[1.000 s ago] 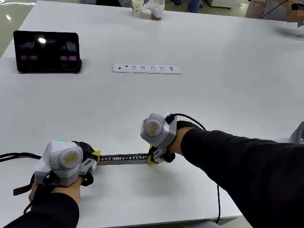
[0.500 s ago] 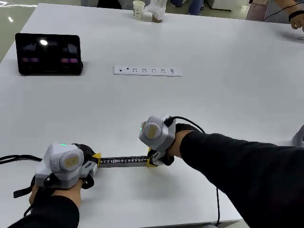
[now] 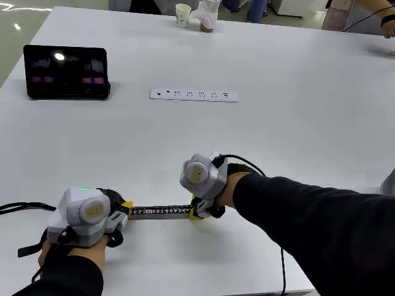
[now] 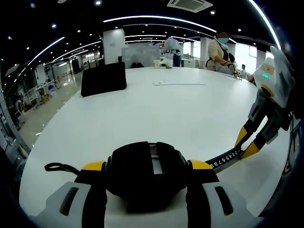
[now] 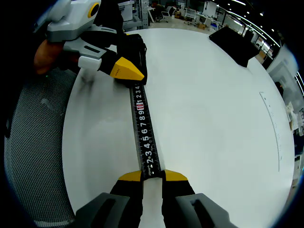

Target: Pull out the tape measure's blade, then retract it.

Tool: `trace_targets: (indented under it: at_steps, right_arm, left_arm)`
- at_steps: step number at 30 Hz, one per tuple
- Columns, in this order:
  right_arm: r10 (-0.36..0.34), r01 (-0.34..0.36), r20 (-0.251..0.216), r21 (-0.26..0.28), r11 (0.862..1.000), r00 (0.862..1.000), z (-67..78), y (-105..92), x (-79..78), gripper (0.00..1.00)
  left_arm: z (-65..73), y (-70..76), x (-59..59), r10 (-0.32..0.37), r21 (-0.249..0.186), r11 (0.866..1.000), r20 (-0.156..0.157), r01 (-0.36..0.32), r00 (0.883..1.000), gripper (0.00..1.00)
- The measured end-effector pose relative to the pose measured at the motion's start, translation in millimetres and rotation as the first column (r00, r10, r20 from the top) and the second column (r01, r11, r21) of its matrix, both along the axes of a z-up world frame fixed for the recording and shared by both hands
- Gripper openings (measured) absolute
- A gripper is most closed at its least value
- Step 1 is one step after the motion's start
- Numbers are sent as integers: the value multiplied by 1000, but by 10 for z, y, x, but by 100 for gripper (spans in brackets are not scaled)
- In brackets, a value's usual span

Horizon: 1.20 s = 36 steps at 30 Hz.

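A wide white table [image 3: 296, 123] carries everything in the head view. The person's dark sleeve [image 3: 321, 228] reaches in from four o'clock towards the centre of the near edge.

A black rectangular tablet [image 3: 66, 71] stands propped at ten o'clock, its screen faintly lit. The left gripper view shows its dark back at eleven o'clock [image 4: 103, 79].

The grey-and-white left gripper [image 3: 123, 213] sits at eight o'clock, near the table's front edge. Its yellow-tipped jaws are clamped narrow on either side of the black tape measure case [image 4: 149, 168], which fills the space between them in the left gripper view. The right gripper view shows the same case at eleven o'clock [image 5: 135, 52], resting on the table.

The grey-and-white right gripper [image 3: 199, 211] is at six o'clock, a short way to the three o'clock side of the left one. Its jaws are pinched close together on the free end of the blade.

A flat white power strip [image 3: 193, 95] lies at twelve o'clock from the grippers, well apart from them.

The black blade with white numerals [image 5: 144, 128] runs straight and flat along the tabletop from the case to the right gripper's tips. In the head view it spans the gap between the two grippers [image 3: 162, 211].

A small white paper cup [image 3: 182, 13] stands at the far edge, at twelve o'clock.
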State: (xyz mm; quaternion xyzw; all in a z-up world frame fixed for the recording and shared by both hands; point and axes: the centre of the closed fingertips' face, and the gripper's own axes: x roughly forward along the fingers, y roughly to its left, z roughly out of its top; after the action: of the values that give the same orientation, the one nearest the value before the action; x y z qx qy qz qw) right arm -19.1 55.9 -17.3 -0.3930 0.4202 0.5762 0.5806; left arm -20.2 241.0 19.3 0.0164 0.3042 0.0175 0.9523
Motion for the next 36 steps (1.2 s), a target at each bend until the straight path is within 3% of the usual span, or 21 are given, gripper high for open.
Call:
trace_targets:
  at_steps: [36]
  right_arm:
    - [0, 0, -7, 10, 1000, 1000, -2, 139, -16, 11]
  left_arm:
    - [-5, 3, 8, 3, -6, 1000, -5, -3, 1000, 63]
